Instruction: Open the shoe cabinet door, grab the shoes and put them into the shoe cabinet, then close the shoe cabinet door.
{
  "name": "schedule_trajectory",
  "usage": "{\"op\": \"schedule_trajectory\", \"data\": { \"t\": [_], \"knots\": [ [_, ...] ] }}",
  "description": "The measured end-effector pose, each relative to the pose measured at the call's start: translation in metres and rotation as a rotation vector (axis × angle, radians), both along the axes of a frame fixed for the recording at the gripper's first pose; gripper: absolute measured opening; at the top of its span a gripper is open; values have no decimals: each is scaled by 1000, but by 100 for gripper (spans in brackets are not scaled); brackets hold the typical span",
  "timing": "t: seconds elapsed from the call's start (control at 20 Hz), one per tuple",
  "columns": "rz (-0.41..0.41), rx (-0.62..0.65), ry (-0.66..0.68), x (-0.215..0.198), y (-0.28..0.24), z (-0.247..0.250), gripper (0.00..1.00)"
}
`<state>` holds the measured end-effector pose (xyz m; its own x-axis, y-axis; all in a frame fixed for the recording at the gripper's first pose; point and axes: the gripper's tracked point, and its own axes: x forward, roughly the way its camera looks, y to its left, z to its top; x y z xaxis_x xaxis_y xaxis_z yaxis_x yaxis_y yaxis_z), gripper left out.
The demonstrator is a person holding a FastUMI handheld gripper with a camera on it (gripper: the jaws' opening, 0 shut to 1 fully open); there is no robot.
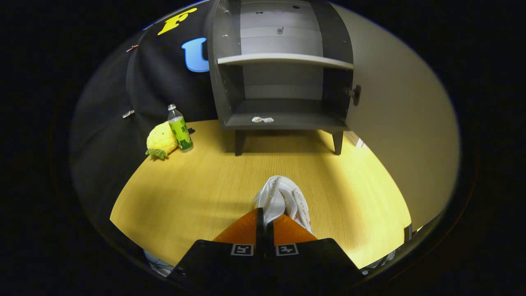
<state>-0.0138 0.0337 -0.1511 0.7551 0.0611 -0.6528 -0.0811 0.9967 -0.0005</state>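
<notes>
My gripper [265, 213] is shut on a white shoe [283, 197], which sticks out ahead of the fingertips above the wooden floor [197, 185]. Beyond it stands the dark shoe cabinet [283, 70] on short legs. Its door [402, 123] is swung wide open to the right, with a dark knob [356, 95] at its near edge. Inside the cabinet a light shelf [283, 60] crosses the middle. A small white crumpled thing [262, 119] lies on the cabinet's bottom board.
A yellow pineapple plush [161, 142] and a green-labelled plastic bottle [180, 128] stand on the floor left of the cabinet, against the black cloth wall [156, 82]. Open floor lies between the shoe and the cabinet legs.
</notes>
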Motion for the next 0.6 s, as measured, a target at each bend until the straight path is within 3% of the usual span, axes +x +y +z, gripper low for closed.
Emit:
{"op": "schedule_trajectory", "data": {
  "t": [0.6],
  "knots": [
    [-32,-12,-355,75,26,207,5]
  ]
}}
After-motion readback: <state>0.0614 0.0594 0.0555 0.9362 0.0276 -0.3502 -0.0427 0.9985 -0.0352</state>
